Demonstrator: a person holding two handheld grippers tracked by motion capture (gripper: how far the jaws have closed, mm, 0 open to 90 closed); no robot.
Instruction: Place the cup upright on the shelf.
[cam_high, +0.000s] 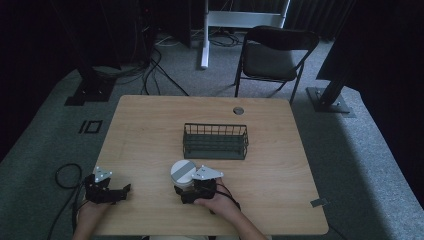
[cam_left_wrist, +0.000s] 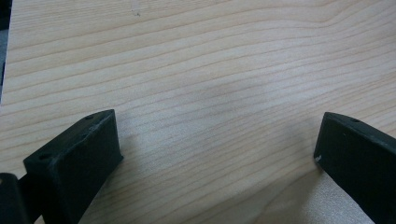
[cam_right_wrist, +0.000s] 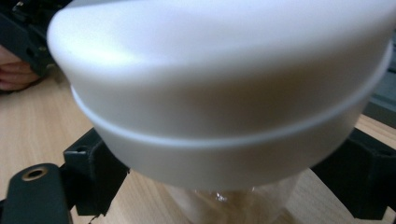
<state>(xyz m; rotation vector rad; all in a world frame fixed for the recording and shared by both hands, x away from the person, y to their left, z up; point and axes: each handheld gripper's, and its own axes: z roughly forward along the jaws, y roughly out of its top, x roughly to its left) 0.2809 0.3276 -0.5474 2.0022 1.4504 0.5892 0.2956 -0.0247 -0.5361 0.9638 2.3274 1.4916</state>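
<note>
Jar: a clear-bodied jar (cam_high: 183, 176) with a wide white lid (cam_right_wrist: 219, 84), standing on the tabletop (cam_high: 150, 145) near its front edge, just in front of the wire basket's left end.
Lid: round, flat-topped, pale grey-white in the high view; in the right gripper view it looms close, with a thin raised ring around its side (the clear body below is only partly seen).
Right hand-held gripper: (cam_high: 192, 192) its two black jaws stand either side of the jar below the lid, clenched around the clear body; the person's right hand (cam_high: 216, 202) grips it from behind.
Grey plate: the three-cornered plate (cam_high: 207, 173) on the right hand-held gripper sits just beside the lid, to its right.
Wire basket: dark green, rectangular (cam_high: 215, 141), beyond the jar near the middle of the tabletop, apart from it.
Left hand-held gripper: (cam_high: 124, 192) at the front left corner of the tabletop, well apart from the jar; jaws spread wide with bare wood grain between them, grasping nothing.
Left hand: (cam_high: 92, 209) at the tabletop's front edge, holding that hand-held gripper.
Beyond the tabletop: a dark folding chair (cam_high: 275, 55) on grey carpet.
</note>
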